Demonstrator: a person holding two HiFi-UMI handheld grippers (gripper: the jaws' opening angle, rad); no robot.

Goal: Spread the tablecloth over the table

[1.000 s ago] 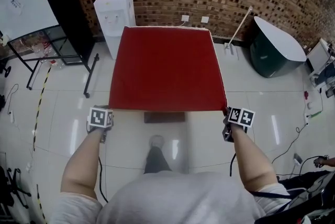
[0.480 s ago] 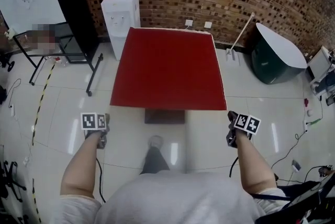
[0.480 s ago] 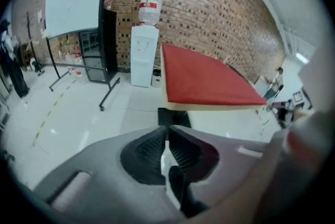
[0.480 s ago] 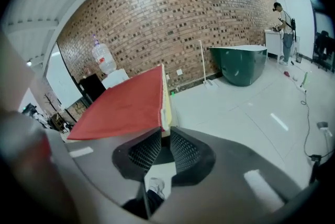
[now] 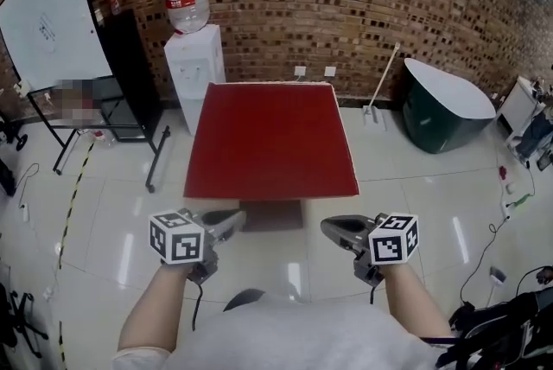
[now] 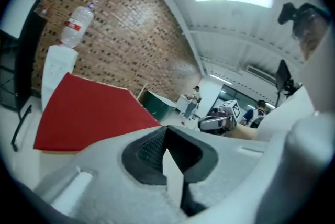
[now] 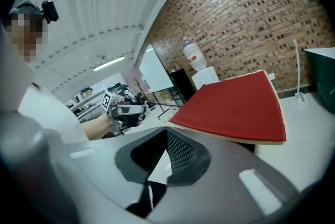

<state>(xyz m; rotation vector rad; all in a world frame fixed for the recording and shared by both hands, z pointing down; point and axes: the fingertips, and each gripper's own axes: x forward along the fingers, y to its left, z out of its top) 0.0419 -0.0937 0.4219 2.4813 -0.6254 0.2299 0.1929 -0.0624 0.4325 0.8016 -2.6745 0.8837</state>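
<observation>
The red tablecloth (image 5: 270, 139) lies flat over the whole table, its near edge hanging a little over the front. Both grippers are held up in front of me, short of that edge, with their tips turned toward each other. My left gripper (image 5: 233, 220) is shut with nothing in it, and so is my right gripper (image 5: 333, 227). In the left gripper view the left gripper (image 6: 168, 163) shows closed pads, with the cloth (image 6: 89, 113) behind and the right gripper (image 6: 217, 121) opposite. The right gripper view has the right gripper (image 7: 152, 176), the cloth (image 7: 235, 108) and the left gripper (image 7: 125, 109).
A white water dispenser (image 5: 192, 57) stands at the table's far left corner. A whiteboard (image 5: 47, 22) and a black stand (image 5: 130, 70) are at the left. A dark green tub with a white lid (image 5: 449, 96) and a leaning mop (image 5: 380, 83) are at the right. Cables (image 5: 484, 247) lie on the floor.
Both grippers have left the cloth's near corners, risen toward me and turned from pointing down to pointing at each other. The cloth lies as before.
</observation>
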